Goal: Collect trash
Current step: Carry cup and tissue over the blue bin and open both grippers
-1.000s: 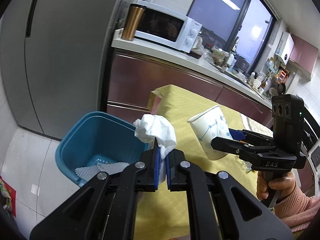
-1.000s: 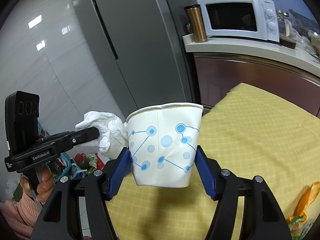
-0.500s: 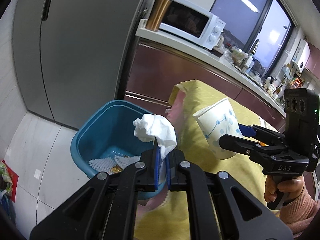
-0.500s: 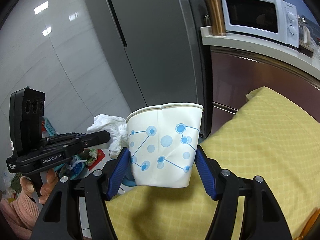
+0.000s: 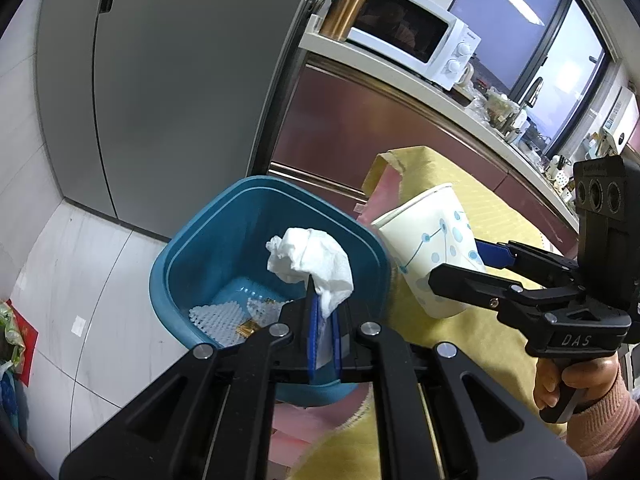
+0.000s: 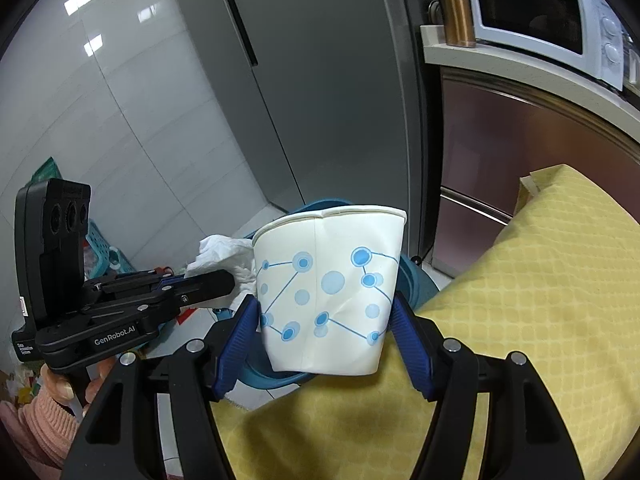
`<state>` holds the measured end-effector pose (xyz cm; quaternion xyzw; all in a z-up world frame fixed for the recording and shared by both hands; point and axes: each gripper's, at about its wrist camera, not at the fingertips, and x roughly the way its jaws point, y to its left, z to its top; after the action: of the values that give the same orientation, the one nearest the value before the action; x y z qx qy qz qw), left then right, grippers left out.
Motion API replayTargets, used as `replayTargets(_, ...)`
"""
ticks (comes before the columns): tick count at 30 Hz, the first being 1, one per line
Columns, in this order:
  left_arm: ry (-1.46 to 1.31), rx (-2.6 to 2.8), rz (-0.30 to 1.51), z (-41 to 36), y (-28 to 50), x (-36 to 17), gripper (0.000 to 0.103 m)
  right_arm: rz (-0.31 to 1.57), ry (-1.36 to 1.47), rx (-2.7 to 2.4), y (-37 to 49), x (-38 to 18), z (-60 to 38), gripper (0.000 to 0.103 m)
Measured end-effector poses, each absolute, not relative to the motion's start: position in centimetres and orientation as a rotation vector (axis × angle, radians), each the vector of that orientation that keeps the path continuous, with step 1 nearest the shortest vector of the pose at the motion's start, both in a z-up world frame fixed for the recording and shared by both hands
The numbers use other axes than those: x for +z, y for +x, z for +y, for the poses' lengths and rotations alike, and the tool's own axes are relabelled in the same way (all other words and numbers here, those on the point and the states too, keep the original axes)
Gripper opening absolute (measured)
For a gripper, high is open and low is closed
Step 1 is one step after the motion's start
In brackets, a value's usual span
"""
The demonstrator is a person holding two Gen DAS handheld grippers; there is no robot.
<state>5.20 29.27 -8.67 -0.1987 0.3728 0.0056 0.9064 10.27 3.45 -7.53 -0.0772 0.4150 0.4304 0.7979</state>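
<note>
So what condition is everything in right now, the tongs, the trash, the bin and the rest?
Left tongs: shut on the crumpled tissue.
Crumpled tissue: held above the bin's opening.
Right tongs: shut on the paper cup.
Paper cup: upright, dented, held in the air beside the bin.
Blue bin: open, some trash at the bottom.
Microwave: door shut.
Fridge: doors shut.
</note>
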Motion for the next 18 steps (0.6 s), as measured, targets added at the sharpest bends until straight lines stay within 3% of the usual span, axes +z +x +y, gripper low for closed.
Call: replayTargets(18, -0.508, 0.031, 0.819, 31.4, 7.4, -12.4, 0.007, 1.0, -0.215, 0.904, 12.0, -10.1, 7.1, 0.065)
